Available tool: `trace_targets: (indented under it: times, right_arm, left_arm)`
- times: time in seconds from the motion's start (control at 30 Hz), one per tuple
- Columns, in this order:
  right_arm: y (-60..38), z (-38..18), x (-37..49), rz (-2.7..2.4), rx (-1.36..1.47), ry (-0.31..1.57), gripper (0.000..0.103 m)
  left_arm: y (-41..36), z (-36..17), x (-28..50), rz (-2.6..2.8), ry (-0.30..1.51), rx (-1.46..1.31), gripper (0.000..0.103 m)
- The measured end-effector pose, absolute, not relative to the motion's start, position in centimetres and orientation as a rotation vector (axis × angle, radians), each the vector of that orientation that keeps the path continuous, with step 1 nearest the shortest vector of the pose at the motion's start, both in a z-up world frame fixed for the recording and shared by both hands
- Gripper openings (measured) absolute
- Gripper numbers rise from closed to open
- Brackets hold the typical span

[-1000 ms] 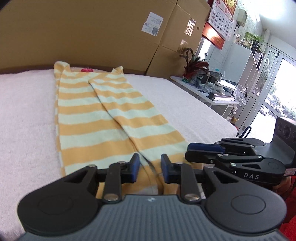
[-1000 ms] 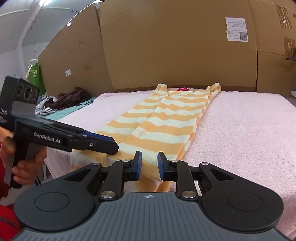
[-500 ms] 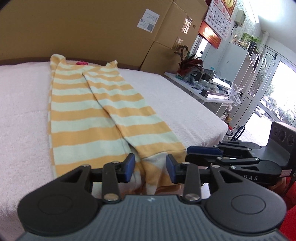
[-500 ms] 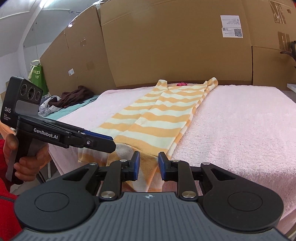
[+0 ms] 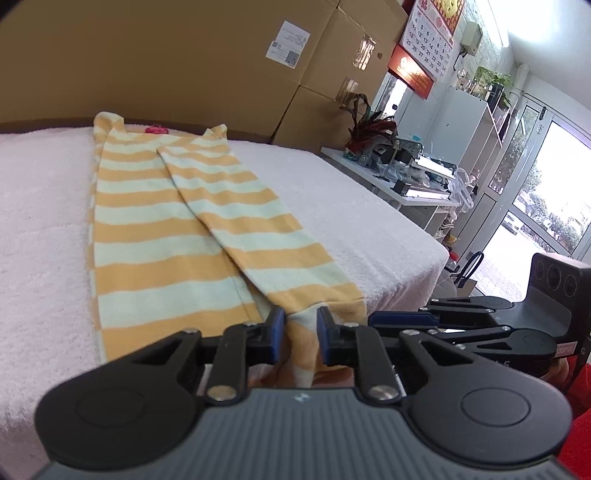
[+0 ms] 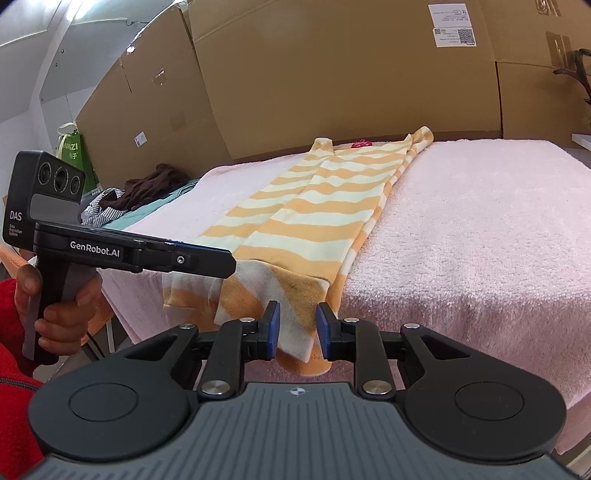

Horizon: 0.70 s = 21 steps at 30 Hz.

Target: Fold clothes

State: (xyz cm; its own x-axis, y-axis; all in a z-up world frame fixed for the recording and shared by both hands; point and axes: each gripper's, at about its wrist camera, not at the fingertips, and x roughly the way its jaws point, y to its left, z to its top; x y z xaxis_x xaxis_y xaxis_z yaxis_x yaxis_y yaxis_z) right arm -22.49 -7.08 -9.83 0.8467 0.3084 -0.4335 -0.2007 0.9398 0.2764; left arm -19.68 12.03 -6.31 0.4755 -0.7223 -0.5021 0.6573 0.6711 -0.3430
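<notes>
Because the striped garment point(image 5: 177, 236) is laid lengthwise on the towel-covered desk point(image 6: 461, 229), its overhanging near hem is flanked by each narrowly parted hand-held gripper, left point(image 5: 300, 334) just closing, right point(image 6: 297, 328); clamping cannot be told.

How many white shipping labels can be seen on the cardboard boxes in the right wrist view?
3: two stacked labels on the box at top right, one small label on the left box behind the clothes pile. Others may be hidden.

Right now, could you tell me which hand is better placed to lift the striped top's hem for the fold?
Probably left: left gripper has just been closing, bunching the hem of the striped top between its pads. Right gripper only straddles it.
</notes>
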Motion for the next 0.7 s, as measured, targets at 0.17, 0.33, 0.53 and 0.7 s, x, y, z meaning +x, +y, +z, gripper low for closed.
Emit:
trace_targets:
  times: [0.17, 0.33, 0.53, 0.7]
  right_arm:
    - [-6.8, -10.1, -22.3, 0.269, 0.217, 0.503, 0.024]
    - [-6.5, -9.8, -22.5, 0.26, 0.197, 0.488, 0.004]
    - [-7.2, -8.7, -23.2, 0.339, 0.273, 0.457, 0.004]
    - [-7.4, -9.5, -22.7, 0.346, 0.291, 0.491, 0.004]
  left_arm:
    - [12.1, -6.9, -19.2, -0.839, 0.666, -0.111, 0.01]
    - [12.2, -6.5, -19.4, -0.837, 0.667, -0.099, 0.005]
    - [12.4, -5.2, -21.2, -0.888, 0.641, -0.07, 0.0]
    - [12.4, -6.4, -21.1, -0.845, 0.681, -0.016, 0.0]
